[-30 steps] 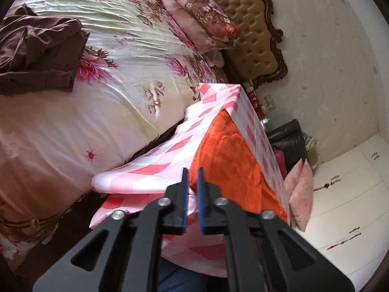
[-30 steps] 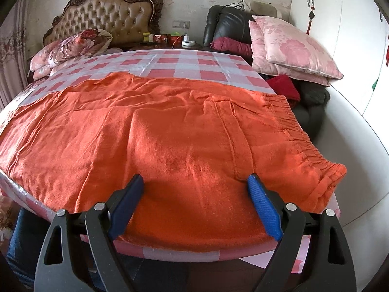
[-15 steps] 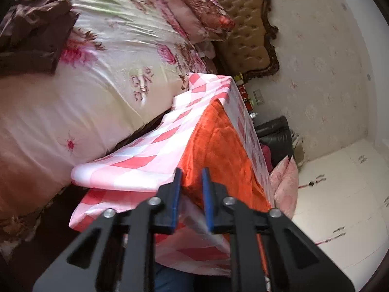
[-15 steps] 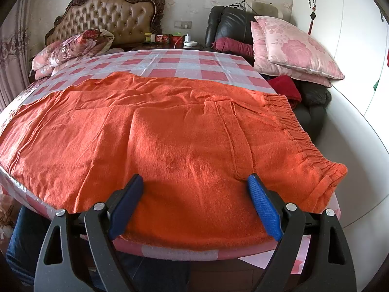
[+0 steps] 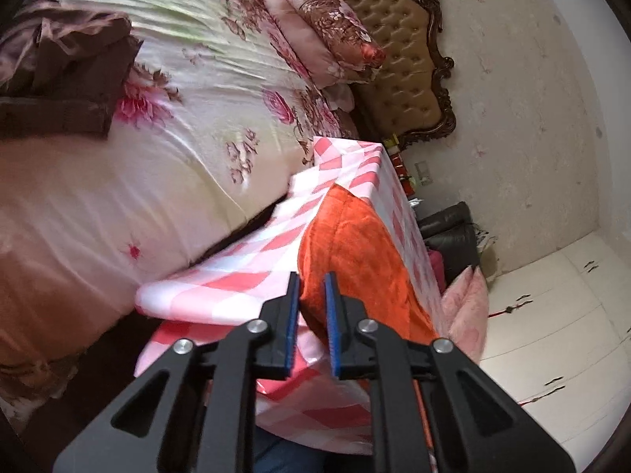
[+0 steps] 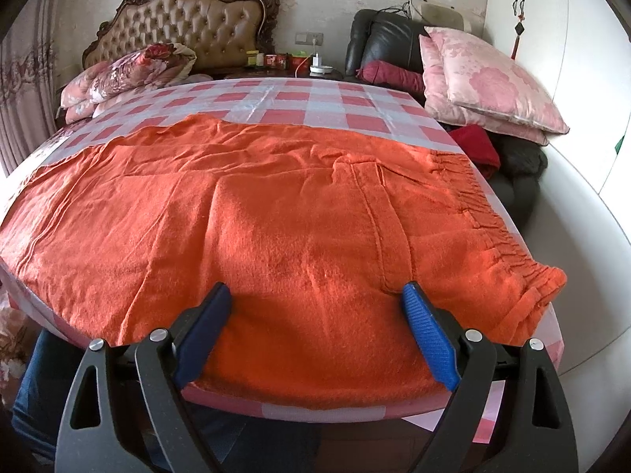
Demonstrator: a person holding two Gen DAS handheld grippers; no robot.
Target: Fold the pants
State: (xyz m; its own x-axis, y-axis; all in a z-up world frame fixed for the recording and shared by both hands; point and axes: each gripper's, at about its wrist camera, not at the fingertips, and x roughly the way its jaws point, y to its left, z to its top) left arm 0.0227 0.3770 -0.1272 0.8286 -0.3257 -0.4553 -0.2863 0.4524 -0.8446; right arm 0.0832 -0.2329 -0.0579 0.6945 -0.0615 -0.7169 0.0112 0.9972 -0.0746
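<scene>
The orange pants [image 6: 299, 213] lie flat on the surface [image 6: 323, 106], which carries a pink checked cloth. The waistband [image 6: 493, 220] is at the right side and the leg ends go to the left edge, where the fabric hangs a little over the corner.

The change is at the left claw [image 5: 311, 317]. One second ago its blue pads were almost together at the leg end; half a second ago they had a small gap; now the gap is wider and the rounded edge of the orange fabric [image 5: 355, 260] sits just in front of it, partly between the tips. The pads do not press the cloth yet, so I judge that this claw is opening to take the leg end, and the grasp is not made.

The right claw [image 6: 317, 333] has not moved in this time. It is wide open, low over the near edge of the pants, with one pad close to the pocket seam [image 6: 390, 236], and it holds nothing.

For the task this means that the fold has not begun. The next move probably asks the left claw to go a little forward and close on the leg end. A risk is that it catches the checked cloth together with the pants, because both lie at the same corner.
</scene>
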